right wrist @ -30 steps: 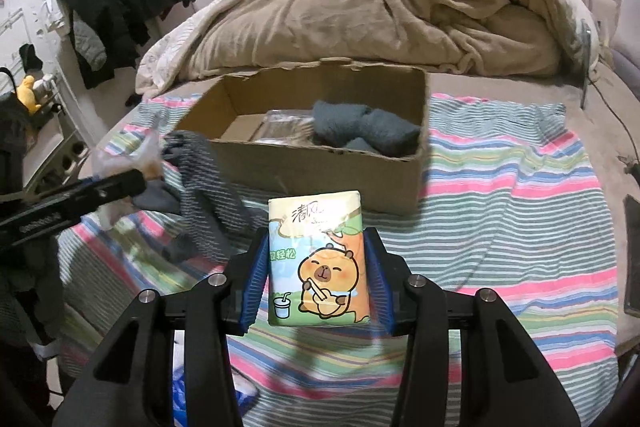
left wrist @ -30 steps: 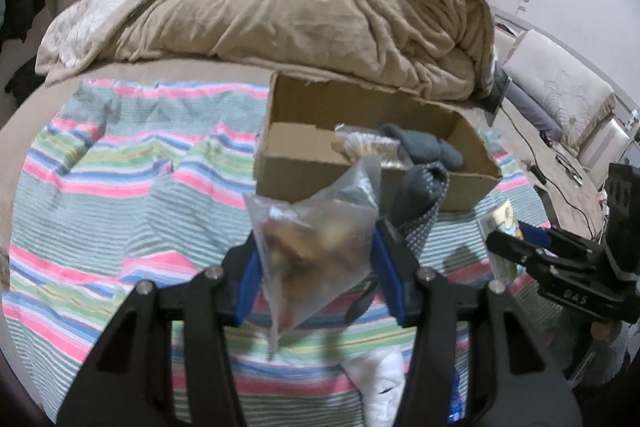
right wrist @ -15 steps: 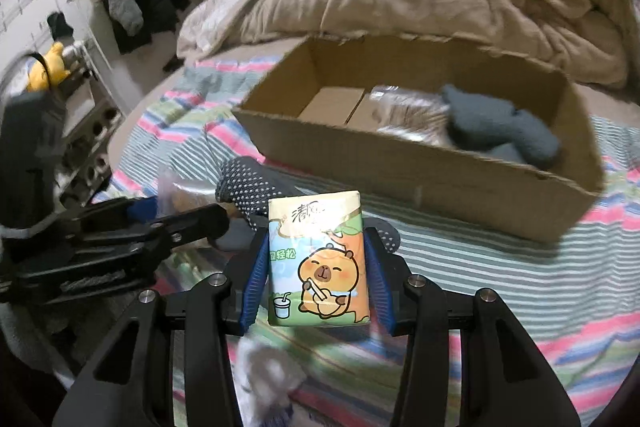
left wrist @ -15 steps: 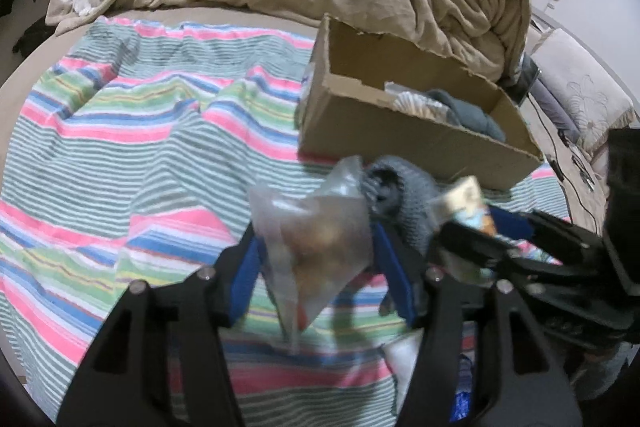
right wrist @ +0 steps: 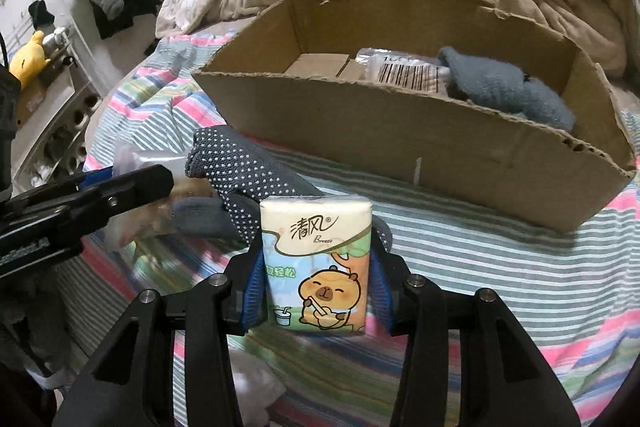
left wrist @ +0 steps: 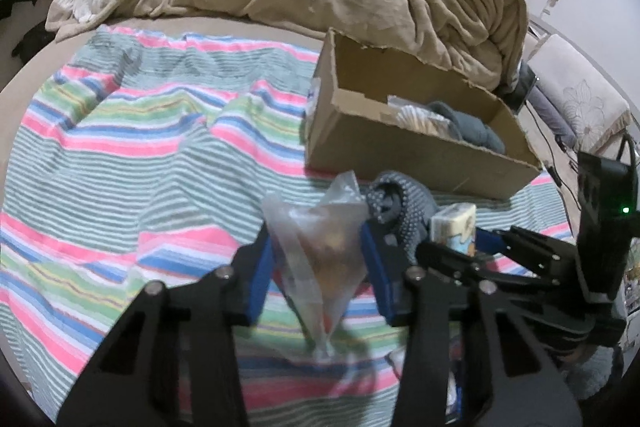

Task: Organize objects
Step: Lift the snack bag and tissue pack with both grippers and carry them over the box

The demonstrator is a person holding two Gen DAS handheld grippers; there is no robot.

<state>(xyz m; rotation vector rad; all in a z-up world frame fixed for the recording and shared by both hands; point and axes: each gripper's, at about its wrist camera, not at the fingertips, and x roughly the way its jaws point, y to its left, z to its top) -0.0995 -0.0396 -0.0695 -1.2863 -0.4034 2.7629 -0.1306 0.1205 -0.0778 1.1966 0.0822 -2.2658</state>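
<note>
On the striped bed, the left tongs point(left wrist: 316, 267) are closing on a clear bag point(left wrist: 320, 259); beside them the right tongs point(right wrist: 318, 287) grip a tissue pack point(right wrist: 316, 263) above a dotted glove point(right wrist: 244, 179), the box point(right wrist: 400, 131) just beyond.

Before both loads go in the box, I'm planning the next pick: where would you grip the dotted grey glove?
Grip the dotted grey glove at its raised folded hump, from above, with the fingers across its narrow width. It lies crumpled before the cardboard box, so its edges look too flat to pinch.
</note>
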